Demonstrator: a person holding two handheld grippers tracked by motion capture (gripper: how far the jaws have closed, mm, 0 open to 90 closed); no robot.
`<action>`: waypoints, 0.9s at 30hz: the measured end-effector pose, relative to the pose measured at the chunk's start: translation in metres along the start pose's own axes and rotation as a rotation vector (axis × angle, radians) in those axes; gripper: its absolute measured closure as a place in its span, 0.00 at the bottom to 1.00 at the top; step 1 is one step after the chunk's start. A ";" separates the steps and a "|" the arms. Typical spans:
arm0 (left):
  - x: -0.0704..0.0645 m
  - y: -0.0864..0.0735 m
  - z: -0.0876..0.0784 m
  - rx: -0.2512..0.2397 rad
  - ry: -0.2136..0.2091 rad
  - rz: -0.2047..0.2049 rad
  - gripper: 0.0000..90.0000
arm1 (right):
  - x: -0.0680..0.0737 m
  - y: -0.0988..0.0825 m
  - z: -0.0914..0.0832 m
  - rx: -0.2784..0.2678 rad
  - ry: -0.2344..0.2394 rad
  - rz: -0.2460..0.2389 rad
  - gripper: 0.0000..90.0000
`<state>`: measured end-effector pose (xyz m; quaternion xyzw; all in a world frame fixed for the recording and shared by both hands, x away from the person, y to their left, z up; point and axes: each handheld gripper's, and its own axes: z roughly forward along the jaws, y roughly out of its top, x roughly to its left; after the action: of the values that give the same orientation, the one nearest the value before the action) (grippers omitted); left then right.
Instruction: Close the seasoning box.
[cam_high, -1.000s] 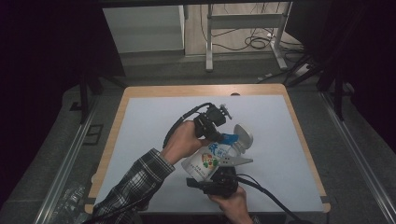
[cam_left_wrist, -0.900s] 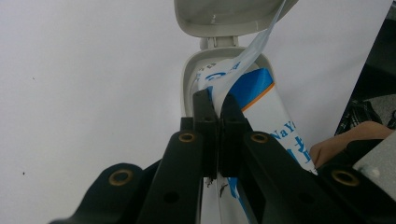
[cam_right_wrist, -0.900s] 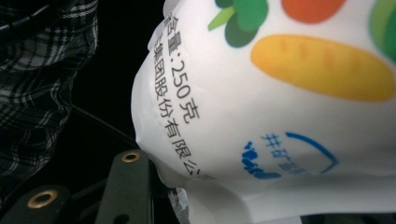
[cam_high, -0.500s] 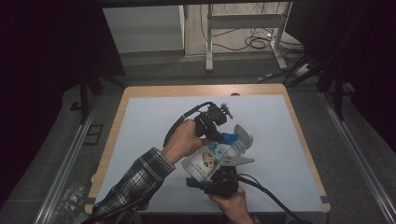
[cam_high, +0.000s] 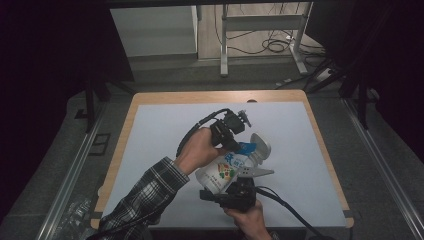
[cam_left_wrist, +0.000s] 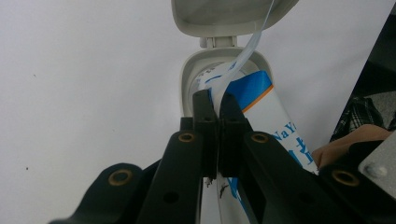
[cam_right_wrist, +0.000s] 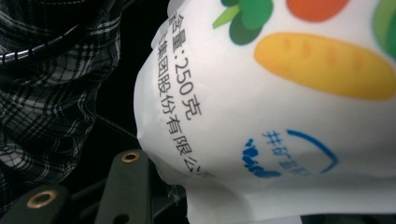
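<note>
Now left hand-held gripper (cam_left_wrist: 217, 100) pinched on seal strip (cam_left_wrist: 243, 65); right hand-held gripper (cam_high: 235, 187) clamps pouch (cam_high: 225, 170).

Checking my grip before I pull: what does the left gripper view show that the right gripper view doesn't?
Left gripper view: the left gripper shut on a thin blue-and-white seal strip, below the open grey plastic flip lid. Right gripper view: black print and an orange carrot picture on the side. Both: the white soft plastic pouch and a plaid sleeve.

Dark room, grey floor (cam_high: 165, 70), cables (cam_high: 270, 45)
</note>
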<state>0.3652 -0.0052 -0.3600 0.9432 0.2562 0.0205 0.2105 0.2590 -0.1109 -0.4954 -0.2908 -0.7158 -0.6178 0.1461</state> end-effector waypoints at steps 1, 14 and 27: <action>0.000 0.000 0.000 0.000 0.000 0.000 0.99 | 0.000 0.000 0.000 -0.001 0.003 0.003 0.59; -0.001 0.001 0.002 0.014 0.001 -0.001 0.99 | 0.001 0.000 0.000 -0.007 0.014 0.006 0.59; -0.002 0.001 0.001 0.019 0.002 -0.001 0.99 | 0.002 0.000 0.000 -0.010 0.019 0.005 0.59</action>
<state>0.3647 -0.0075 -0.3603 0.9450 0.2573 0.0189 0.2010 0.2577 -0.1104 -0.4943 -0.2875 -0.7105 -0.6238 0.1531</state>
